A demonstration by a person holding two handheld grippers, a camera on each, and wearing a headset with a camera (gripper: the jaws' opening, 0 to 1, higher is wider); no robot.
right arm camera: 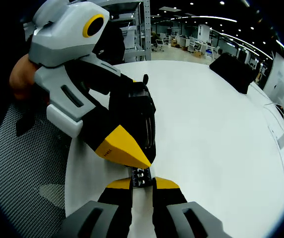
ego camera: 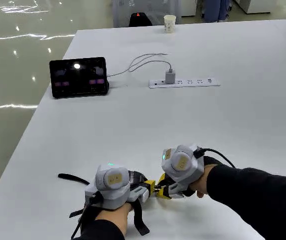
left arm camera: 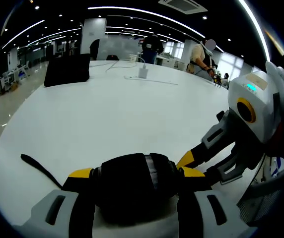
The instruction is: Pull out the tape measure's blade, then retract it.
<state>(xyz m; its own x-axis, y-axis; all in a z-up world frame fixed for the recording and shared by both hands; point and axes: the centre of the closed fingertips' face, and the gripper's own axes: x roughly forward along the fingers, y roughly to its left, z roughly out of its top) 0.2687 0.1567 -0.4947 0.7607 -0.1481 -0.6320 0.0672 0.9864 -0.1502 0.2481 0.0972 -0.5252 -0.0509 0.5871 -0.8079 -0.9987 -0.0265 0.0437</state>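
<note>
Left tongs [left arm camera: 136, 174]: near edge of the bench [ego camera: 193, 130], clamped on both sides of the black tape measure [left arm camera: 132, 198].
Right tongs [right arm camera: 142, 184]: just right of the case, jaws nearly together, pinching the blade [right arm camera: 140, 174], of which a short length shows.
Black strap [ego camera: 73, 178]: near left.
Tablet [ego camera: 79, 76]: mid-bench, left.
Power strip [ego camera: 185, 82]: mid-bench, right of the tablet.
Paper cup [ego camera: 169, 23]: far edge.

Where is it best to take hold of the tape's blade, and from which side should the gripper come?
Grip the short free end of the blade, just outside the case. Come straight at the case's mouth, in line with the blade: the left gripper clamps the case's sides, and only that strip sticks out. The right gripper is shut there now.
</note>
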